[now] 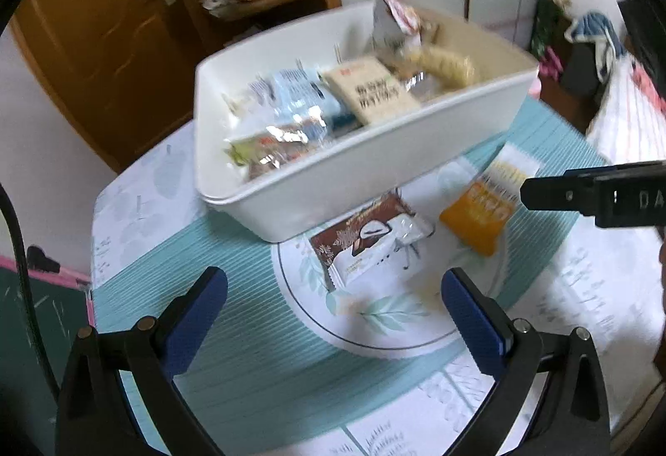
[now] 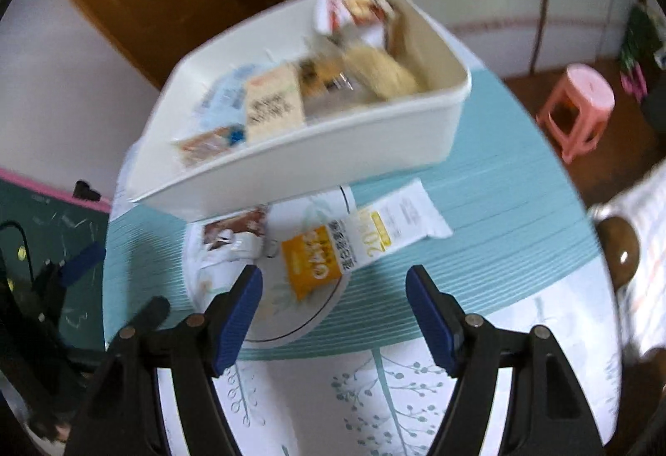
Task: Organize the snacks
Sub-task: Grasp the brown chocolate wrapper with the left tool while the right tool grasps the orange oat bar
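Note:
A white bin (image 1: 374, 173) holding several snack packets stands on the round table's teal mat (image 1: 249, 331). In front of the bin two packets lie flat: a brown-and-white one (image 1: 366, 248) and an orange-and-white one (image 1: 478, 214). My left gripper (image 1: 331, 289) is open just short of the brown-and-white packet, with nothing between its blue pads. In the right wrist view the bin (image 2: 316, 160) is above the orange-and-white packet (image 2: 333, 252) and the brown-and-white packet (image 2: 233, 231). My right gripper (image 2: 333, 281) is open over the orange packet's near end and does not touch it.
The table's rim curves close on the right (image 2: 582, 231), with a pink stool (image 2: 576, 106) on the floor beyond it. A wooden door (image 1: 104, 40) and a shelf are behind the bin. A green board (image 1: 25, 310) stands at the left.

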`<state>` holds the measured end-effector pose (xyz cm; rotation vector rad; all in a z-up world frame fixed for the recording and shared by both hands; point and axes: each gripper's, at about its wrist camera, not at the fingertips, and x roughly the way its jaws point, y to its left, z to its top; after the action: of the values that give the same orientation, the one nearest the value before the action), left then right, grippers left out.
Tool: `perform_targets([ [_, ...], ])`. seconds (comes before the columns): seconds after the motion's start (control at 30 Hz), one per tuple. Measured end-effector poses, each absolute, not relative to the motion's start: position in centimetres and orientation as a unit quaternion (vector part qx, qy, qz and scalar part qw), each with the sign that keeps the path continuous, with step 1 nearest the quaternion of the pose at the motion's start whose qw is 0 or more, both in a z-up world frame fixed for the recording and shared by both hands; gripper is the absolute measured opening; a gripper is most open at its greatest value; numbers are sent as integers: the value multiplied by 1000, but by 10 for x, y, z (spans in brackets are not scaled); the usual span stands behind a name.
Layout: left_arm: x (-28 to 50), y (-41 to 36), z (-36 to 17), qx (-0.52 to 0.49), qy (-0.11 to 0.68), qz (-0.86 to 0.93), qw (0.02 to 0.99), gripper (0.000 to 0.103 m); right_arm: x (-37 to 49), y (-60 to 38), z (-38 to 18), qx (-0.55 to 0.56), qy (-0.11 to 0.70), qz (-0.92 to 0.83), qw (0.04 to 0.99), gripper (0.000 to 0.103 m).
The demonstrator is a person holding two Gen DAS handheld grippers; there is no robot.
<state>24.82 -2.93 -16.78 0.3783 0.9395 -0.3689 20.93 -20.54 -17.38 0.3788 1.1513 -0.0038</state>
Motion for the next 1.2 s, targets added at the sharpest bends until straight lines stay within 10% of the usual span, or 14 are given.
perform_targets([
  [0.77,289,-71,-223,247,465,-259,810,101,237,-181,-206,136,504,-100,847,63],
  [1.2,293,-87,-224,237,480,-261,803,33,202,-227,-215,249,486,-20,837,24],
])
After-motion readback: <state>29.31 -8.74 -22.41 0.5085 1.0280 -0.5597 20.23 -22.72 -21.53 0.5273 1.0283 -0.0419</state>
